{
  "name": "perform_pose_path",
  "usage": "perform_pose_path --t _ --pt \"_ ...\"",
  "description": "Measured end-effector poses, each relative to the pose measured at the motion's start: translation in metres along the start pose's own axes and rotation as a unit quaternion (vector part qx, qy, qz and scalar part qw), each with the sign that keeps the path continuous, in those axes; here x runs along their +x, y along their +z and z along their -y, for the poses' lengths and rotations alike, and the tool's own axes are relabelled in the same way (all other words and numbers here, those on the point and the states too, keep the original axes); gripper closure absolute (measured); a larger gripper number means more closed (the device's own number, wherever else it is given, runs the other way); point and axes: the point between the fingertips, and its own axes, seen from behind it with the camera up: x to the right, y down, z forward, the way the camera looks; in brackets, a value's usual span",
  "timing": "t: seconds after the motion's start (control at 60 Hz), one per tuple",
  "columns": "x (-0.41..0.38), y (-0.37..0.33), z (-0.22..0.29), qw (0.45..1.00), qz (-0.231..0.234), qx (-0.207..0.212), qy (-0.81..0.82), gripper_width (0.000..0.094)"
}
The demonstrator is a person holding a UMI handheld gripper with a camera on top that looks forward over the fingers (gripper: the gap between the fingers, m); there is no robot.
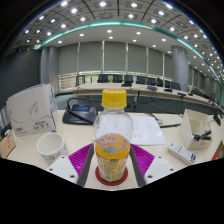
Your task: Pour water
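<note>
Gripper view: gripper (111, 165) jaws clamp clear ribbed plastic bottle (112, 140), yellow cap.

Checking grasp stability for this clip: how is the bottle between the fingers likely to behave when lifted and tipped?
The bottle looks nearly full of amber liquid, so probably heavy for its size. It is tall and narrow, so apt to tip if nudged high up. Its clear plastic wall likely flexes and may slip. The yellow cap is on. Whether the tool is pressing on it is unclear.

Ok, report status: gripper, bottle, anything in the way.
Gripper shut on bottle, upright, yellow cap on. White cup beside it. White box on the other side, clear of cup.
</note>
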Motion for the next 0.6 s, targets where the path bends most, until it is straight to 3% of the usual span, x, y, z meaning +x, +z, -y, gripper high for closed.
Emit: perform_pose_path --t 0.033,0.083,0.6 --pt "-0.002 -0.005 0.001 1.0 0.004 -0.008 -0.006 0.006" --pt "0.003 -0.016 0.004 1.0 -0.008 -0.018 -0.016 0.0096" --pt "-0.067 -0.265 0.069 0.996 -0.064 -0.063 0.004 0.0077"
